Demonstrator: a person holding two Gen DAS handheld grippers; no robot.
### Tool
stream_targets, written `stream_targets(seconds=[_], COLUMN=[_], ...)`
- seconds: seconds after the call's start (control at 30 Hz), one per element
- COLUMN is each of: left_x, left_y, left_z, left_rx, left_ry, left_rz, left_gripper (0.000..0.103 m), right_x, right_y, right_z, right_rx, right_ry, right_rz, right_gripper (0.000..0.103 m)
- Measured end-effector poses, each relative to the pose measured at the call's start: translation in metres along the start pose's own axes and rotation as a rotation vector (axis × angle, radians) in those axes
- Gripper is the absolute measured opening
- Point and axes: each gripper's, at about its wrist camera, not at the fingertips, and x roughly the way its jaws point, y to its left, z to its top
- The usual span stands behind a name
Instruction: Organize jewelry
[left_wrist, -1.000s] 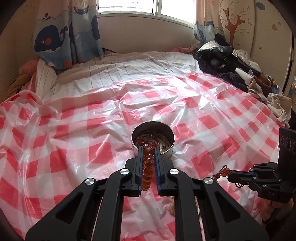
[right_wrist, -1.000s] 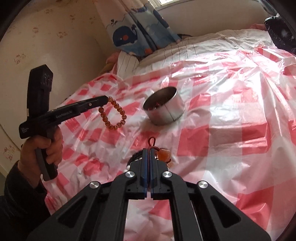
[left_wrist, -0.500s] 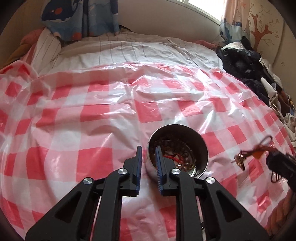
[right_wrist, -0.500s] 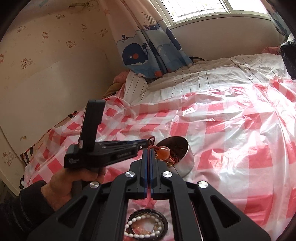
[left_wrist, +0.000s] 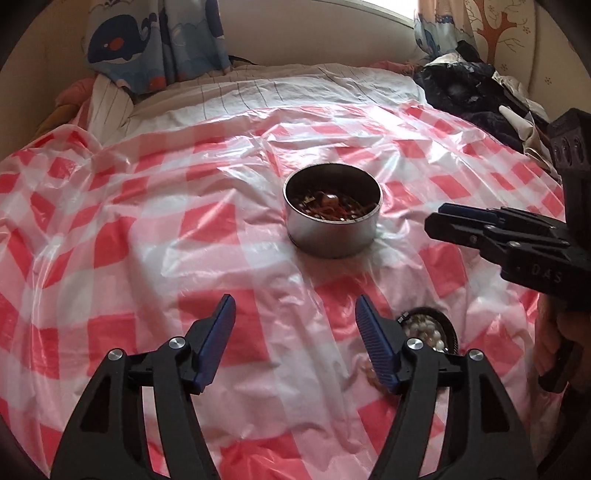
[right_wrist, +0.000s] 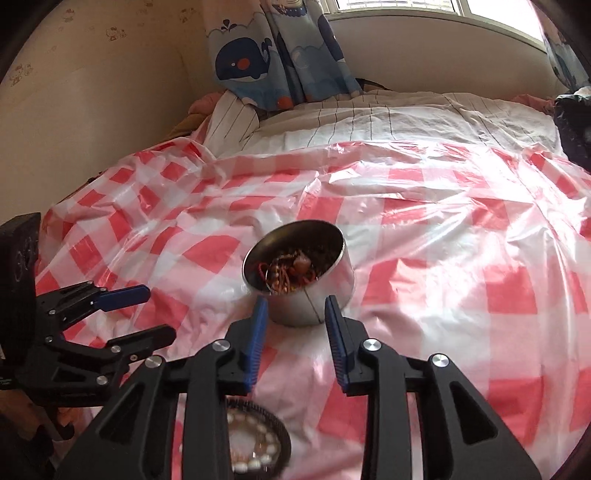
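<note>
Left tongs (left_wrist: 295, 321) opening wide over the red-checked plastic sheet (left_wrist: 207, 229) on the bed, nothing between the blue pads (left_wrist: 218, 343); right tongs (right_wrist: 295, 314) also opening, narrower, empty, their tips framing the near wall of the round metal tin (right_wrist: 310, 295) without pressing it. Tin at frame centre in both views, upright in the left-wrist view, tilted in the right, holding a tangle of amber beads and red cord (right_wrist: 291, 269). Lower in frame, just beside the tongs, a dark round lid with a white bead bracelet (right_wrist: 255, 443), partly hidden behind the fingers.
</note>
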Motion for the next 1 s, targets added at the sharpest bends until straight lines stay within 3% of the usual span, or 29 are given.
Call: stream_targets(seconds=[0.2,0.33,0.47,0.53,0.63,0.7,0.9,1.0], left_x=[0.006,0.003,0.006,0.007,0.005,0.001,-0.009,-0.008], left_y=[-0.011,-0.011,-0.019,-0.022,-0.018,-0.01,0.022,0.024], left_z=[-0.017,-0.014,-0.014,-0.014,-0.012,-0.01,-0.003,-0.004], left_rx=[0.018,0.018,0.056,0.072,0.067,0.035,-0.089,-0.097], left_ry=[0.035,0.033,0.041,0.047,0.039,0.023,-0.008,-0.005], left_rz=[-0.015,-0.02,-0.032,-0.027,-0.007,-0.003,-0.01,-0.017], left_gripper=[0.071,0.074,0.074,0.074,0.074,0.075,0.076,0.076], right_x=[-0.026,-0.021,-0.01,-0.004,0.005,0.005,-0.01,-0.019], right_y=[-0.011,-0.005,0.005,0.003,0.001,0.003,0.005,0.002], right_z=[-0.054,-0.061,-0.066,-0.069,-0.07,-0.07,-0.063,-0.058], right_rx=[0.061,0.074,0.033,0.041,0.048,0.044,0.047,0.07], right_ry=[0.087,0.127,0.164,0.184,0.212,0.203,0.144,0.112], right_rz=[-0.009,0.045,0.034,0.038,0.046,0.048,0.1,0.14], right_gripper=[0.038,0.038,0.037,0.034,0.016,0.01,0.009,0.009])
